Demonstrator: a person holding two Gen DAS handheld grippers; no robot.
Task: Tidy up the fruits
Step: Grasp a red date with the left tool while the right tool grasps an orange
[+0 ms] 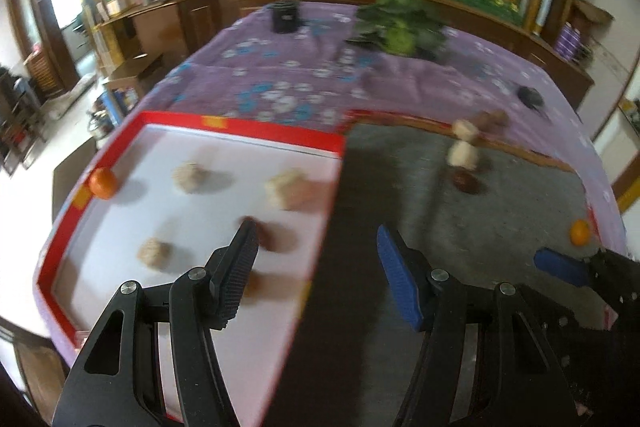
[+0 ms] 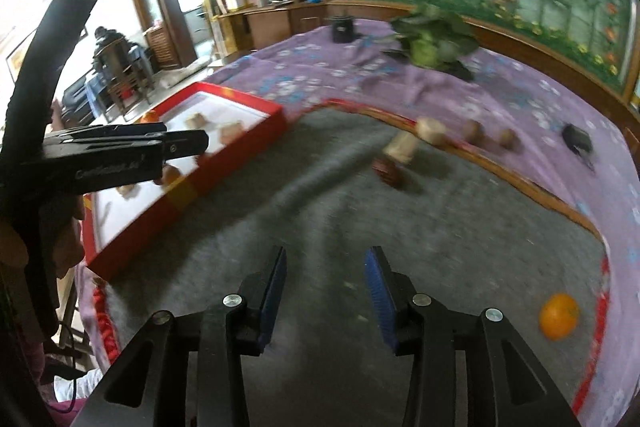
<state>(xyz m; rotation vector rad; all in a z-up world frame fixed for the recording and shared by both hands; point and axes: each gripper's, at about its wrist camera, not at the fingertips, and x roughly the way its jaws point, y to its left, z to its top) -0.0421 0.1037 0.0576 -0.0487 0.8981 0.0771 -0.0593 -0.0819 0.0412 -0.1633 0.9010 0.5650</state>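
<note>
A red-rimmed white tray (image 1: 240, 131) holds an orange (image 1: 103, 183) in its far left corner and several pale and brown fruits (image 1: 192, 177). My left gripper (image 1: 316, 243) is open and empty above the tray's right edge. A grey mat (image 2: 360, 211) lies right of the tray (image 2: 224, 163). On it sit an orange (image 2: 559, 315) at the right, a dark red fruit (image 2: 387, 169) and pale fruits (image 2: 430, 131) at the far edge. My right gripper (image 2: 325, 267) is open and empty above the mat. The orange also shows in the left wrist view (image 1: 580, 231).
A purple flowered cloth (image 1: 304, 75) covers the table. A potted green plant (image 1: 400, 23) and a black cup (image 1: 285, 15) stand at the far side. A small black object (image 2: 576, 139) lies at the right. Wooden cabinets and an aquarium stand behind.
</note>
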